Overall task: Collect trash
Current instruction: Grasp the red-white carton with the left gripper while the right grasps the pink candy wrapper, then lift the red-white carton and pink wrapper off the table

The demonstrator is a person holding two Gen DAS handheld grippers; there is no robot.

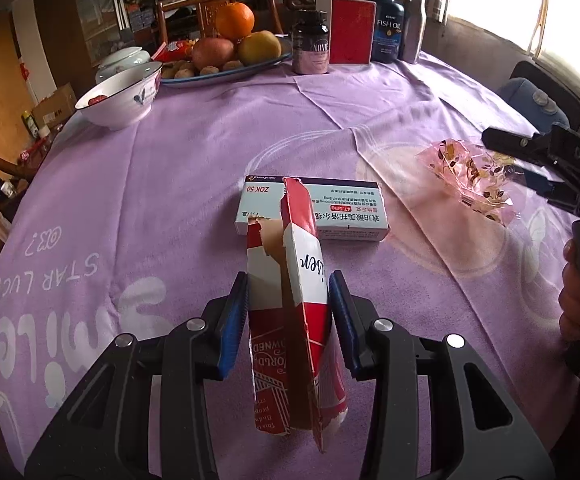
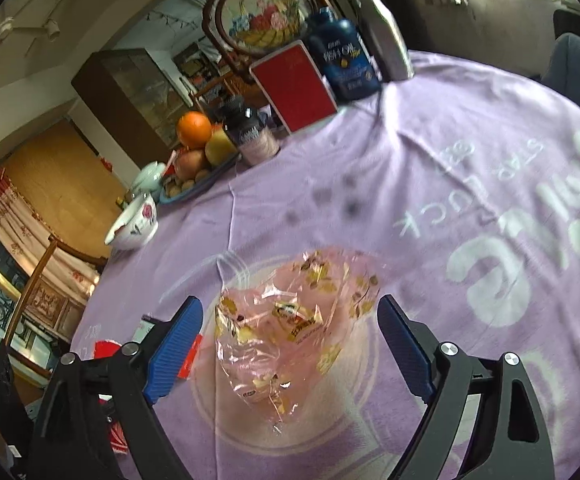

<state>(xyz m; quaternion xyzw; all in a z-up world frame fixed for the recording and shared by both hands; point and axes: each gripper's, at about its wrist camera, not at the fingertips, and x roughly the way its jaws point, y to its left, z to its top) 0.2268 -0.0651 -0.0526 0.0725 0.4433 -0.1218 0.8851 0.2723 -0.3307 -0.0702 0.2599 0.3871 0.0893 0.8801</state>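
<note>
In the left wrist view, the left gripper (image 1: 288, 312) holds a torn red and white carton (image 1: 290, 312) between its blue pads, just before the white medicine box (image 1: 330, 216) on the purple tablecloth (image 1: 169, 184). In the right wrist view, the right gripper (image 2: 290, 344) stands wide apart around a crumpled pink wrapper (image 2: 285, 320), gripping nothing.

Red-and-white torn carton (image 1: 290, 320), lilac tablecloth (image 1: 169, 184) (white lettering), pink gold-flowered wrapper (image 2: 285, 320).
</note>
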